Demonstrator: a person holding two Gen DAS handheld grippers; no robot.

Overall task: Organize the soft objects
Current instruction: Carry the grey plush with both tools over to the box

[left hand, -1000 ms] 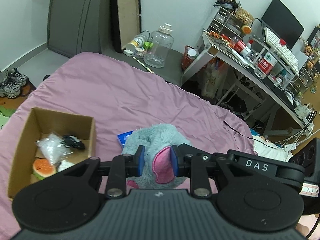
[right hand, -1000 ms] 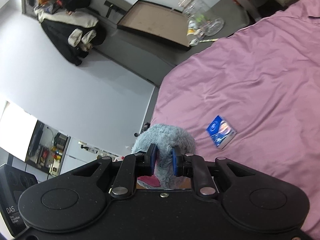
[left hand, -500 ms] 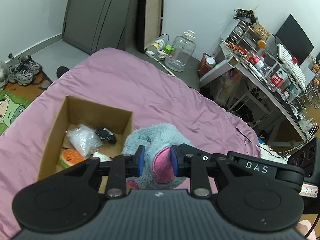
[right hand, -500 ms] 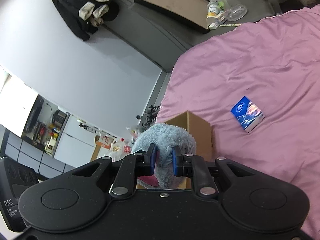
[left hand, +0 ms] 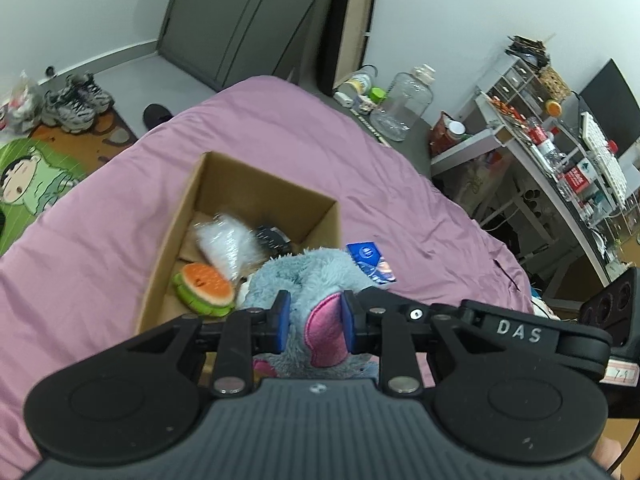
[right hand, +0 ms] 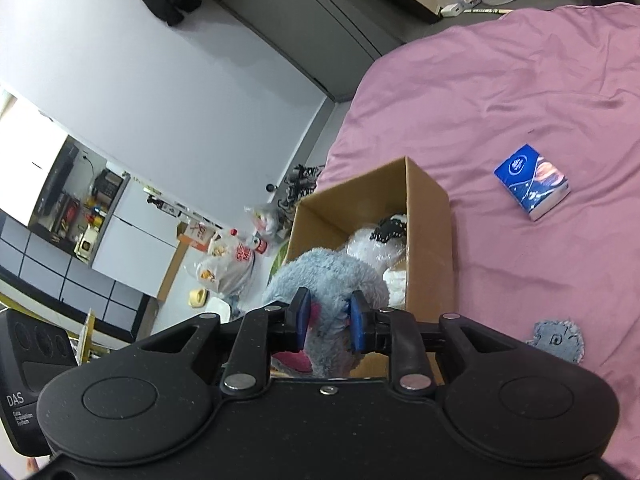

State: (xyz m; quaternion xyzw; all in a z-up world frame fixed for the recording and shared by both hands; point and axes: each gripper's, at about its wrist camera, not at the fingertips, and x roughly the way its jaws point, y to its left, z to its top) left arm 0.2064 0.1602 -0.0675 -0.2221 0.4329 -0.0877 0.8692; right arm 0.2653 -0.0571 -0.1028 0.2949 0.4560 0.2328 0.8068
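A fluffy blue plush toy (left hand: 308, 276) with pink ears is held by both grippers. My left gripper (left hand: 314, 320) is shut on its pink ear; my right gripper (right hand: 328, 318) is shut on its blue fur (right hand: 320, 280). The plush hangs over the near end of an open cardboard box (left hand: 192, 196) on the pink bedspread (left hand: 100, 240). The box (right hand: 428, 216) holds a watermelon-slice toy (left hand: 206, 286), a white bagged soft item (left hand: 230, 244) and a small black item (left hand: 274, 238).
A blue tissue pack (right hand: 532, 186) lies on the bed right of the box, also in the left wrist view (left hand: 372, 260). A small blue plush patch (right hand: 558, 338) lies nearer me. A cluttered desk (left hand: 552, 160) stands right of the bed; shoes (left hand: 72, 100) sit on the floor.
Both grippers carried the plush leftward across the bed, from beside the tissue pack to above the box. The box now fills more of both views. Both grips stayed shut.
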